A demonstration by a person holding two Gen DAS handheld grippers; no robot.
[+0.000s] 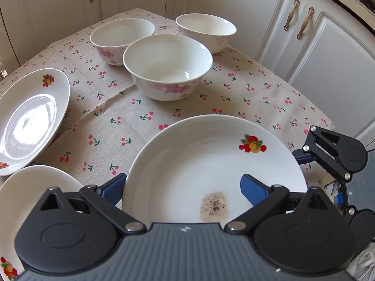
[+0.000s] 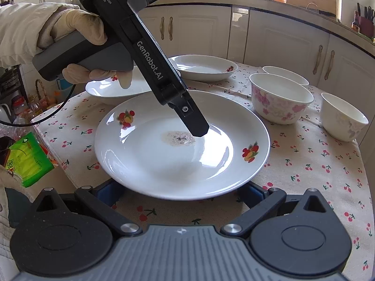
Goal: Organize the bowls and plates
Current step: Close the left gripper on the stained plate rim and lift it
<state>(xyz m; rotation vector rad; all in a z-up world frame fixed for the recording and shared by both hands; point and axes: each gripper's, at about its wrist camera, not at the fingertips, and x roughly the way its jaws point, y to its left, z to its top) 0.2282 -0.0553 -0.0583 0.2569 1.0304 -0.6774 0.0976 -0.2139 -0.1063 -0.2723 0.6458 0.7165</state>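
A white plate with fruit prints and a dirty smear point(image 1: 206, 164) point(image 2: 178, 154) lies on the cherry-print tablecloth point(image 1: 112, 121). My left gripper point(image 1: 185, 187) is open: one blue finger point(image 1: 253, 187) rests over the plate's inside, the other point(image 1: 112, 187) is outside its rim. In the right wrist view the left gripper point(image 2: 199, 128) reaches down into the plate. My right gripper point(image 2: 180, 194) is open at the plate's near rim, its blue fingers partly under the rim. Two more plates point(image 1: 32, 119) point(image 1: 28, 201) lie to the left. Three white bowls point(image 1: 167, 66) point(image 1: 121, 39) point(image 1: 206, 31) stand behind.
White cabinet doors point(image 1: 304, 46) surround the table. A green packet point(image 2: 28, 157) and clutter sit off the table's left edge in the right wrist view. The counter behind point(image 2: 281, 0) holds bottles and boxes. A gloved hand point(image 2: 77, 30) holds the left gripper.
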